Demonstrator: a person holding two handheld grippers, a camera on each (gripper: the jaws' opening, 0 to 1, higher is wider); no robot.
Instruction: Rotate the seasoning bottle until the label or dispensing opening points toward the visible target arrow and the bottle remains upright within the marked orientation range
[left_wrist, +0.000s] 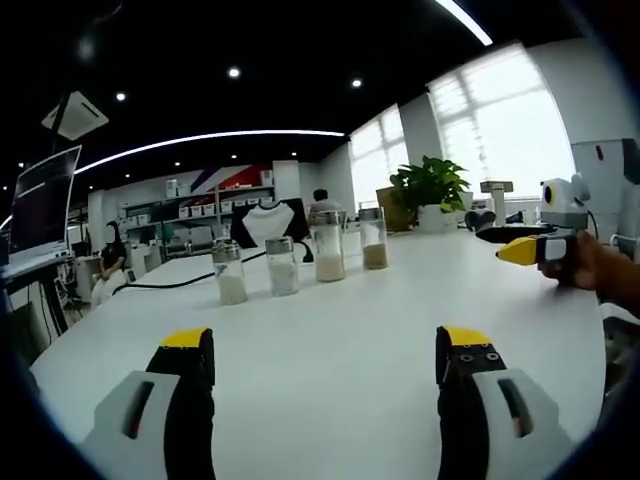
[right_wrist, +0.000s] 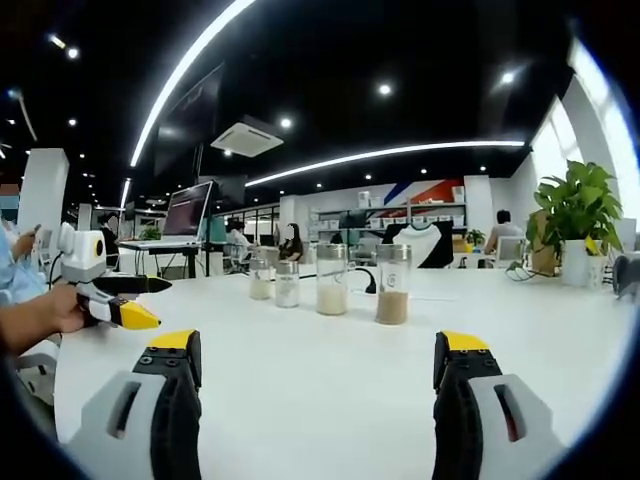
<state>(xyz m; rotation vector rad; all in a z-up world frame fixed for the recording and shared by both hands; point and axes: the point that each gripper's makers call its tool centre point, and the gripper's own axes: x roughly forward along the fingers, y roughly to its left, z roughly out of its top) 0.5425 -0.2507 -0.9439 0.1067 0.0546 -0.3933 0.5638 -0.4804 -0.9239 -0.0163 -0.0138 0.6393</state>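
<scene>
Four seasoning bottles (right_wrist: 392, 284) stand upright in a row toward the far edge of the white table (right_wrist: 330, 370), labels unreadable, while my left gripper (left_wrist: 325, 345) and right gripper (right_wrist: 315, 350) hover spread and empty near its close edge.

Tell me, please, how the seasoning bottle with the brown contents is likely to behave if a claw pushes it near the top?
The brown-filled bottle looks tall and narrow, so a high push could tip it. It seems only partly filled, with the weight low, which may steady it somewhat. Its clear, smooth wall looks like glass or hard plastic, so it is probably stiff and may slide on the white table.
</scene>
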